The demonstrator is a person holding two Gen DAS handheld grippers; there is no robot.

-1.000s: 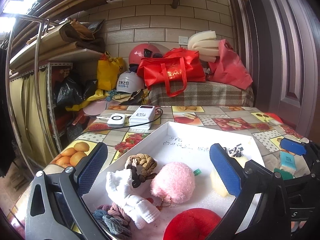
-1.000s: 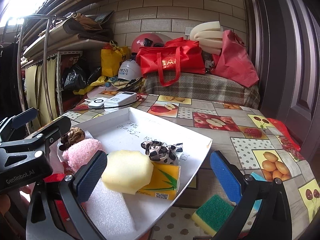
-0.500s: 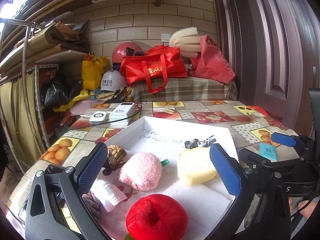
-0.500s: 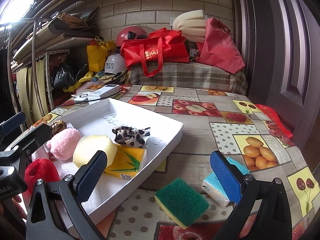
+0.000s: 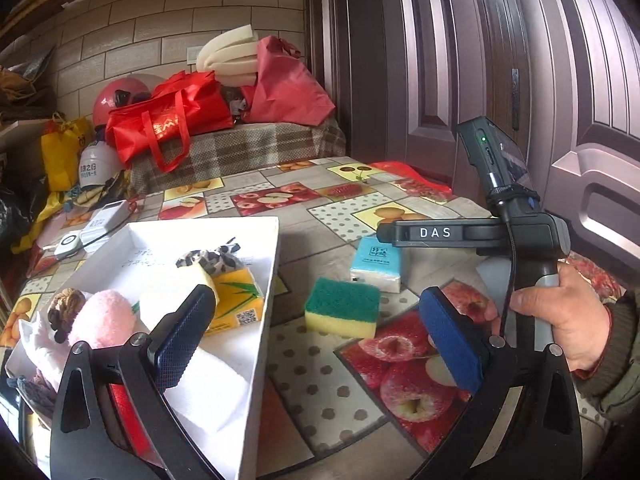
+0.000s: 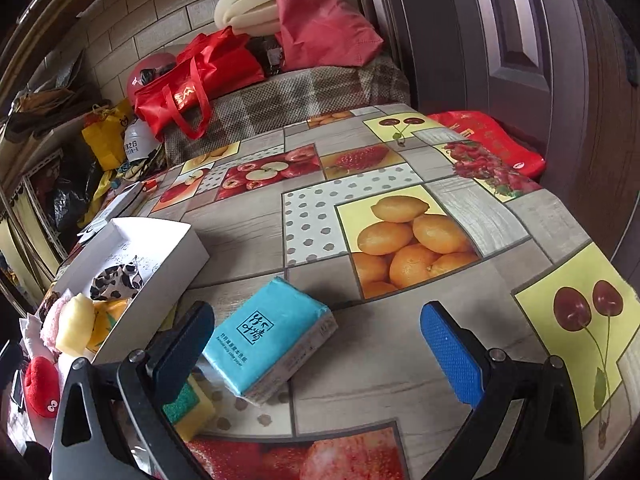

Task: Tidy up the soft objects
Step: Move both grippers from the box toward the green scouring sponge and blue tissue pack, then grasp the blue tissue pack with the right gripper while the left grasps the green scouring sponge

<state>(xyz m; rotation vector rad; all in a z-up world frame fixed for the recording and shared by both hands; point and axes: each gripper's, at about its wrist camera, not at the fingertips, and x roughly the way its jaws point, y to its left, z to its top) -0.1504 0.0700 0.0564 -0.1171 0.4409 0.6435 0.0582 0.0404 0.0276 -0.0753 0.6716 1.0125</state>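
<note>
A white tray on the fruit-print table holds a pink pompom, a yellow sponge, a leopard scrunchie, a yellow tissue pack, hair ties and a red plush. To its right lie a green-and-yellow sponge and a blue tissue pack. My left gripper is open, with the sponge just beyond its fingers. My right gripper is open above the blue tissue pack, which lies between its fingers; the sponge sits by the left finger.
A person's hand holds the right gripper's handle at the right. Red bags, a helmet and foam rolls sit on a plaid-covered block at the back. A power bank lies left of the tray. A dark door closes the right side.
Both grippers swung right, off the tray and toward the sponge and blue tissue pack on the table. The right gripper has dropped closer over the tissue pack. Both stay open.
</note>
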